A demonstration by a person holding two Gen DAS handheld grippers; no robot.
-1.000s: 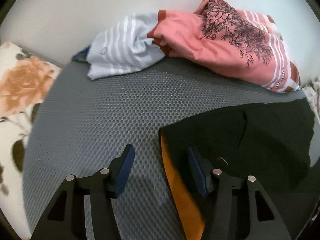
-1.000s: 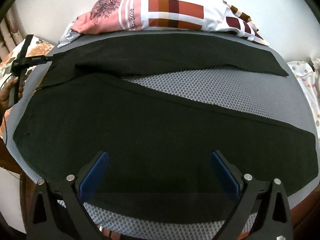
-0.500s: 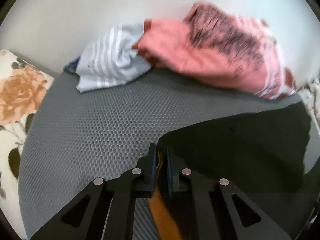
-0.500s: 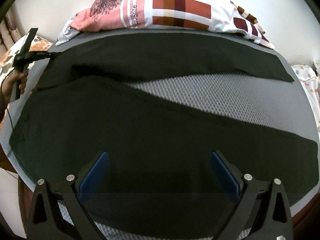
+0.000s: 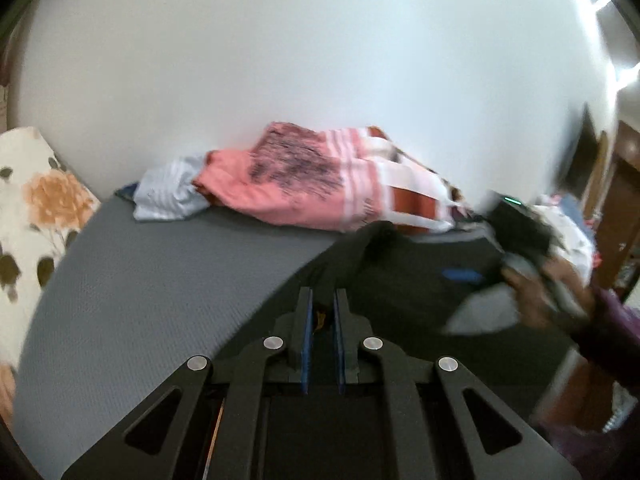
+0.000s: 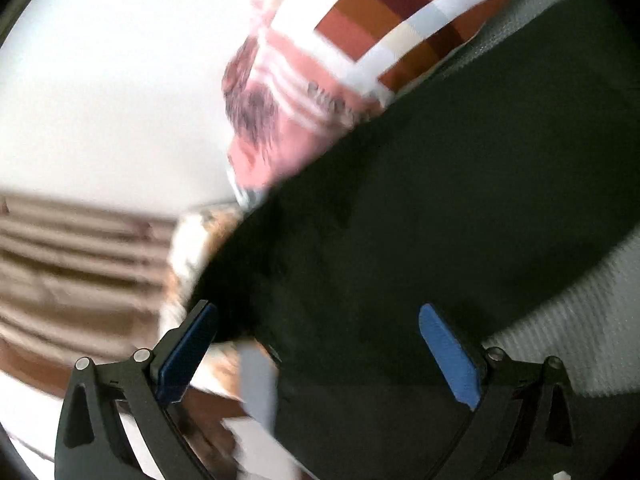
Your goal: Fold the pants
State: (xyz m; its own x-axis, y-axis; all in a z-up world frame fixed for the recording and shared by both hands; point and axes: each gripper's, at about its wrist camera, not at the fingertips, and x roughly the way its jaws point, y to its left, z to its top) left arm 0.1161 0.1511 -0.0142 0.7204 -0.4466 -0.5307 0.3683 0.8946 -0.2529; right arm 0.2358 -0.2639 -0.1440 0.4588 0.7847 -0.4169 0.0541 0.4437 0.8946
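The black pants, soft, limp and apt to sag, are lying across the grey mat; left tongs are pinching the waistband at 12 o'clock, right tongs are gaping empty.

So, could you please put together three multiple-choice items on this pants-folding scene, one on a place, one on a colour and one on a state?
1. Where does the pink patterned cloth lie?
A. at the far edge of the grey mat, by the wall
B. between the left tool's pads
C. on the flowered cushion

2. What colour are the pants?
A. pink
B. black
C. white

3. How does the left tool stand?
A. wide open
B. shut on the pants
C. out of view

Answers: 1 A, it lies along the wall; 2 B, dark cloth across the mat; 3 B, pads nearly together with cloth pinched between.
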